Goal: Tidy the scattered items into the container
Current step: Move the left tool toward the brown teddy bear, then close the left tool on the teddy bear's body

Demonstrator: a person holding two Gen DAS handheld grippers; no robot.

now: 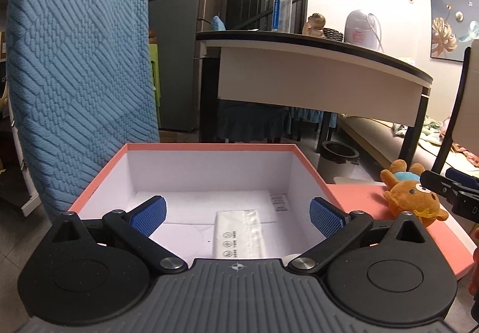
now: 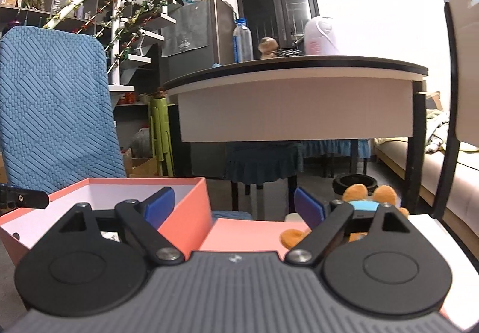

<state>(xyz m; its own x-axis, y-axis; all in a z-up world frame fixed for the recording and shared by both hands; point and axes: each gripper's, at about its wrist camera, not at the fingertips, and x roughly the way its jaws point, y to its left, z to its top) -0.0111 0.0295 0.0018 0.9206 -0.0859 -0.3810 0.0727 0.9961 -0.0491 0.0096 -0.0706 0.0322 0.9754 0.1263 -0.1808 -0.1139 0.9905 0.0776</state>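
A salmon-pink box (image 1: 98, 180) with a white inside stands open in front of me; a white tissue pack (image 1: 239, 234) lies flat on its floor. My left gripper (image 1: 238, 214) hovers open over the box with nothing between its blue pads. An orange plush bear (image 1: 410, 198) in a blue shirt lies on the pink lid (image 1: 359, 198) to the right of the box. In the right wrist view the box (image 2: 185, 213) is at the left and the bear (image 2: 368, 198) lies just beyond and right of my open right gripper (image 2: 235, 208), partly hidden by its finger.
A chair back in blue knit cover (image 1: 77, 78) rises behind the box at left. A dark-topped table (image 1: 314, 63) with a water bottle (image 1: 281, 8) stands beyond. A round bin (image 1: 338, 153) sits on the floor, a sofa (image 2: 434, 171) at right.
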